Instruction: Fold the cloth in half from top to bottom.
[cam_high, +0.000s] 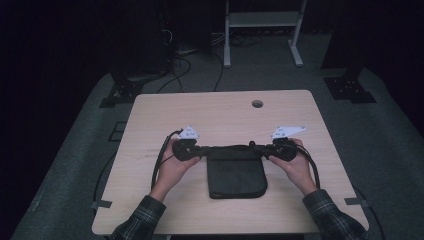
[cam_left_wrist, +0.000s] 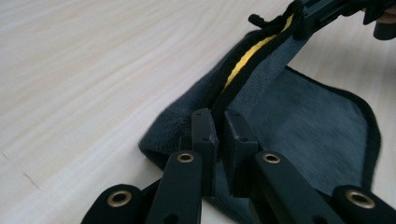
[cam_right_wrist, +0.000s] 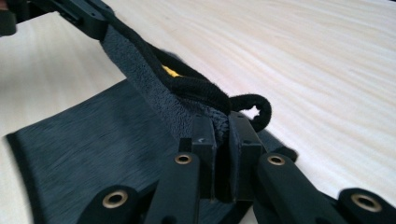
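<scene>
While the left gripper (cam_high: 199, 150) and right gripper (cam_high: 267, 150) each pinch a far corner of the dark towel (cam_high: 236, 176) near the table's (cam_high: 150, 107) middle, a fold seems half done, its raised edge not yet laid down.

High view looks down on tabletop (cam_high: 225, 107); both gripper views close, facing along dark cloth (cam_left_wrist: 308, 121), shared.

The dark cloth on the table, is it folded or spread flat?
Folded. The dark cloth lies doubled: in the left gripper view two black-trimmed edges run together, yellow between them, and both grippers pinch that doubled edge above the table.
</scene>
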